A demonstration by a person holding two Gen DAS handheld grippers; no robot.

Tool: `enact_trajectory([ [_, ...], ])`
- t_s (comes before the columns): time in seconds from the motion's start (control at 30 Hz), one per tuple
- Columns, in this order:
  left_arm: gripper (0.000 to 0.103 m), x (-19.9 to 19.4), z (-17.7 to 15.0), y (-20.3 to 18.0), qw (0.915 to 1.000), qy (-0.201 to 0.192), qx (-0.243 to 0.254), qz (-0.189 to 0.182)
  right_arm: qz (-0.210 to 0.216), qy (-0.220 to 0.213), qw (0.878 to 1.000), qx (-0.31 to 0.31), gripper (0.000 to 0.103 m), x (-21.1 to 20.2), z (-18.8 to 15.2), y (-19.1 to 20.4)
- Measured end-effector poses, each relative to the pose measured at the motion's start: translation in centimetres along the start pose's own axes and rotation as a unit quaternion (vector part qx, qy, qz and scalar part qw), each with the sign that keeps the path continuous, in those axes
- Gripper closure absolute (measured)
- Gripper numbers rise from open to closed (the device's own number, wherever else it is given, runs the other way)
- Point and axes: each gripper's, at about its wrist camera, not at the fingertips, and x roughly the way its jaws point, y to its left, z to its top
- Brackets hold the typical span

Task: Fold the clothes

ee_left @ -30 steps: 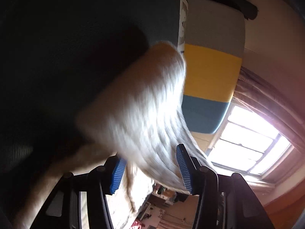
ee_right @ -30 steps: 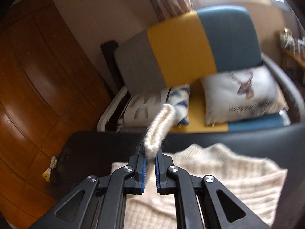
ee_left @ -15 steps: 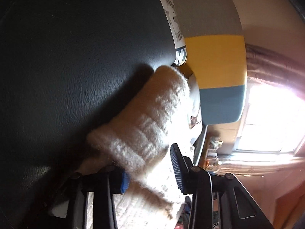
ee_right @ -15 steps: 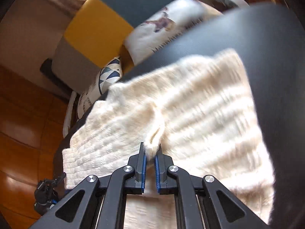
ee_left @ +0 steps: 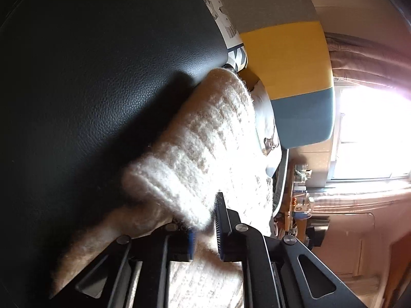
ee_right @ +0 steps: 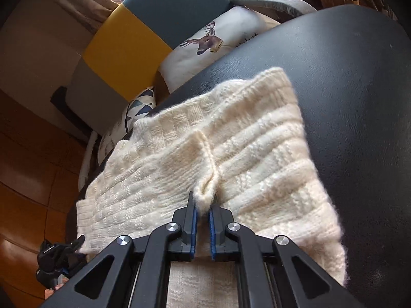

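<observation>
Sweater [ee_right: 257,138] between down-tilted hand-held grippers

The sweater [ee_right: 205,154] lies spread on the tabletop [ee_right: 359,102]. Behind the tabletop stands a chair [ee_right: 143,33] (two cushions [ee_right: 221,41] rest on its seat). The right claw [ee_right: 203,213] sits at the sweater's near edge.
</observation>
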Motion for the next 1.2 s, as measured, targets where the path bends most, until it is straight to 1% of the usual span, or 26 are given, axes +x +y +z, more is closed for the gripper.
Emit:
enact_trajectory([
  [0.03, 0.084, 0.0, -0.8, 0.3, 0.9999, 0.006, -0.01, -0.006, 0.002, -0.009, 1.0, -0.005, 0.097, -0.7, 0.2, 0.3],
  [0.07, 0.08, -0.2, -1.1, 1.0, 0.9995, 0.011, -0.025, -0.018, 0.004, -0.018, 1.0, -0.01, 0.097, -1.3, 0.3, 0.6],
  [0.13, 0.077, -0.7, -1.0, 1.8, 0.9975, 0.017, -0.052, -0.044, 0.01, -0.035, 0.999, -0.018, 0.097, -2.6, 0.8, 1.2],
  [0.2, 0.077, -1.3, -0.6, 1.8, 0.9977, 0.008, -0.049, -0.045, 0.006, -0.033, 0.999, -0.027, 0.097, -2.7, 1.3, 1.7],
  [0.27, 0.065, -1.7, -0.3, 2.6, 0.9961, 0.006, -0.067, -0.058, -0.012, -0.016, 0.999, -0.037, 0.097, -1.9, 1.0, 1.7],
  [0.33, 0.064, -1.9, 0.0, 3.6, 0.9933, 0.006, -0.09, -0.073, -0.017, -0.002, 0.999, -0.028, 0.097, -1.1, 0.4, 1.0],
  [0.37, 0.064, -2.1, 0.1, 3.9, 0.9927, 0.004, -0.095, -0.074, -0.016, 0.0, 1.0, -0.022, 0.097, -1.1, 0.2, 0.6],
  [0.47, 0.064, -2.5, 0.3, 4.2, 0.9918, -0.006, -0.101, -0.079, -0.011, -0.008, 1.0, -0.023, 0.097, -1.8, 0.0, 0.3],
  [0.5, 0.065, -2.5, 0.2, 3.8, 0.9924, -0.015, -0.094, -0.078, -0.009, -0.014, 0.999, -0.028, 0.097, -2.2, 0.0, 0.4],
  [0.53, 0.075, -2.8, 0.2, 3.2, 0.9941, -0.028, -0.075, -0.073, -0.008, -0.019, 0.999, -0.033, 0.097, -2.6, 0.1, 0.7],
  [0.57, 0.092, -3.2, 0.1, 2.5, 0.9958, -0.038, -0.051, -0.067, -0.012, -0.019, 0.999, -0.039, 0.097, -2.7, 0.1, 0.9],
  [0.6, 0.095, -3.5, 0.0, 1.8, 0.9968, -0.044, -0.03, -0.06, -0.02, -0.017, 0.999, -0.045, 0.097, -2.6, 0.2, 1.0],
  [0.67, 0.095, -3.9, -0.2, 1.7, 0.997, -0.056, -0.016, -0.051, -0.041, 0.006, 0.998, -0.049, 0.097, -1.4, -0.3, 0.5],
  [0.7, 0.095, -3.7, -0.2, 2.2, 0.9976, -0.057, -0.017, -0.036, -0.047, 0.016, 0.998, -0.046, 0.097, -0.8, -0.6, 0.1],
  [0.73, 0.096, -3.1, -0.2, 2.9, 0.9982, -0.052, -0.025, -0.013, -0.043, 0.016, 0.998, -0.038, 0.097, -0.6, -0.9, -0.3],
  [0.77, 0.096, -2.7, -0.2, 3.5, 0.9983, -0.047, -0.034, -0.004, -0.037, 0.013, 0.999, -0.032, 0.097, -0.6, -1.0, -0.5],
  [0.83, 0.096, -2.2, -0.3, 4.3, 0.9978, -0.038, -0.051, -0.02, -0.031, 0.01, 0.999, -0.024, 0.096, -0.9, -1.0, -0.6],
  [0.87, 0.096, -2.6, -0.3, 4.3, 0.998, -0.039, -0.047, -0.017, -0.028, 0.01, 0.999, -0.023, 0.096, -1.0, -1.0, -0.6],
  [0.93, 0.095, -3.2, -0.3, 4.3, 0.9984, -0.039, -0.04, -0.013, -0.014, 0.016, 1.0, -0.014, 0.092, -1.1, -0.8, -0.8],
  [1.0, 0.094, -4.0, 0.1, 4.0, 0.9989, -0.026, -0.036, -0.016, -0.004, 0.014, 1.0, 0.004, 0.085, -1.8, -0.6, -1.4],
  [1.03, 0.087, -4.4, 0.1, 4.0, 0.9991, -0.015, -0.036, -0.018, -0.005, 0.009, 1.0, 0.008, 0.084, -2.4, -0.5, -1.7],
  [1.07, 0.077, -5.1, 0.0, 4.3, 0.9991, -0.004, -0.036, -0.02, -0.012, 0.001, 1.0, 0.003, 0.083, -3.0, -0.4, -1.6],
  [1.1, 0.073, -6.1, 0.2, 4.3, 0.9993, 0.0, -0.033, -0.02, -0.023, -0.009, 1.0, -0.01, 0.082, -3.8, -0.2, -1.4],
  [1.13, 0.07, -6.9, 0.4, 3.5, 0.9995, -0.005, -0.023, -0.019, -0.029, -0.019, 0.999, -0.024, 0.08, -4.6, 0.0, -1.1],
  [1.2, 0.07, -8.6, 0.8, 2.1, 0.9997, -0.014, -0.005, -0.018, -0.026, -0.026, 0.998, -0.052, 0.079, -5.4, 0.6, 0.1],
])
